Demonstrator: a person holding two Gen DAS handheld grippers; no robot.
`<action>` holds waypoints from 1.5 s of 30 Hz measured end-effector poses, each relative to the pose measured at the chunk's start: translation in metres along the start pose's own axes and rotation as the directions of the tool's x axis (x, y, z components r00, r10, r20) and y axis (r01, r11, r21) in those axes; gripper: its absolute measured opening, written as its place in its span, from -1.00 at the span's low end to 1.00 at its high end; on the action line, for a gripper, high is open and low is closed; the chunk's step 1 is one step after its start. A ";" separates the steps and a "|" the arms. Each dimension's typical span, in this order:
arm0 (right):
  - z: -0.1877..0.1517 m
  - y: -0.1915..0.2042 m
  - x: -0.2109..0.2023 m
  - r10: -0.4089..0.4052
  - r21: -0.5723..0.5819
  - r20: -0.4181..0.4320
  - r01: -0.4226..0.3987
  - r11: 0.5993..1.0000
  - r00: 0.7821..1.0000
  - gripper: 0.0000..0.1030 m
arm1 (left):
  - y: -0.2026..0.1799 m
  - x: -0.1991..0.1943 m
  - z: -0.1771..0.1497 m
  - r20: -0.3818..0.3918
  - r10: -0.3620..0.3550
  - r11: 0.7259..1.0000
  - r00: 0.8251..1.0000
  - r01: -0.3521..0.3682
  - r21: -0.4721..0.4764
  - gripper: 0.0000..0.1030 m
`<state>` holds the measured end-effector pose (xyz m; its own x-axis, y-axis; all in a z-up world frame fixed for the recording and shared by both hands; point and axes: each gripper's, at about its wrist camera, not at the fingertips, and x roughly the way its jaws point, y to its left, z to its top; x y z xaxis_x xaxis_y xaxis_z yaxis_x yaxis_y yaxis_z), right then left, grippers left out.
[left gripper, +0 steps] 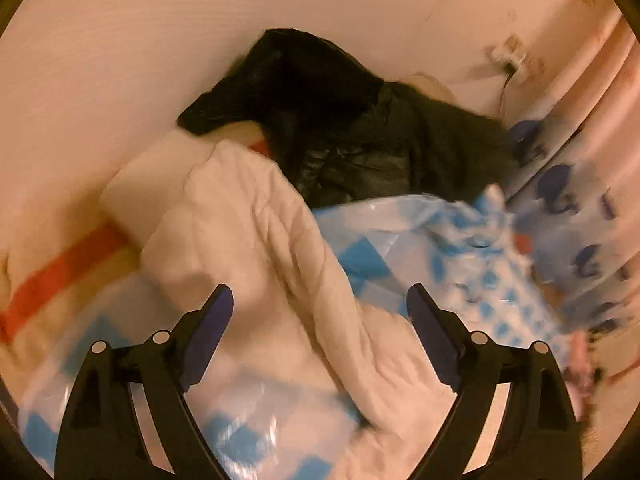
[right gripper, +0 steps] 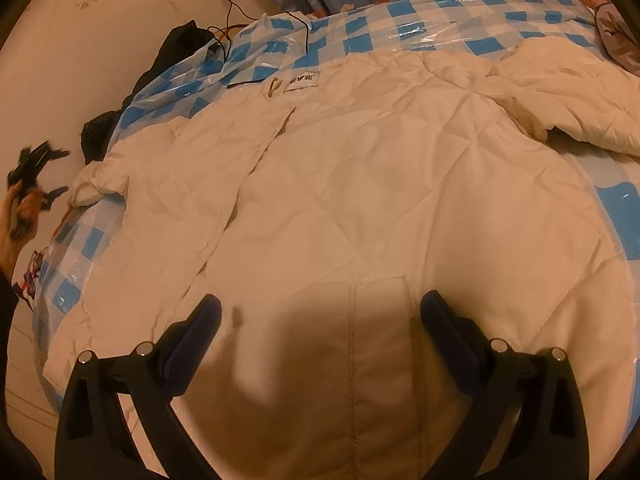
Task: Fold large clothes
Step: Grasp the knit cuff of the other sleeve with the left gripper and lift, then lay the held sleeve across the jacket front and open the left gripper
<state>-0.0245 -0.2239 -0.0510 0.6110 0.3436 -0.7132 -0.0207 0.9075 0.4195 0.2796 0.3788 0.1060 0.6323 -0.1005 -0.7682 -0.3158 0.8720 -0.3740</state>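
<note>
The white quilted jacket (right gripper: 360,168) lies spread over the blue-and-white checked plastic sheet (right gripper: 460,20), its collar label toward the wall (right gripper: 100,40) and 1 sleeve (left gripper: 248,240) trailing off the sheet's edge beside a heap of black clothing (left gripper: 340,128). The left gripper (left gripper: 320,312) hangs above that sleeve with its 2 fingers spread wide and nothing between them. The right gripper (right gripper: 320,320) hovers over the jacket's lower part, fingers likewise spread apart and gripping nothing.
</note>
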 end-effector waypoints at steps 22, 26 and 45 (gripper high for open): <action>-0.001 0.001 0.002 -0.021 -0.030 -0.004 0.021 0.999 1.000 0.88 | -0.027 -0.040 -0.095 0.323 -0.157 0.908 0.933 0.008 0.419 -0.58; -0.001 0.001 0.002 -0.019 -0.029 -0.003 0.019 0.999 1.000 0.88 | 0.081 0.017 -0.096 0.032 0.012 0.996 0.999 -0.015 0.092 -0.12; -0.001 0.007 0.004 -0.053 -0.058 -0.004 0.053 0.997 0.999 0.88 | 0.048 -0.036 -0.005 0.039 0.194 0.973 0.980 -0.197 0.124 -0.70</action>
<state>-0.0231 -0.2162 -0.0516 0.6080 0.2959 -0.7368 -0.0342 0.9368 0.3481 0.2377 0.4219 0.1130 0.5865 0.0894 -0.8050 -0.3445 0.9270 -0.1481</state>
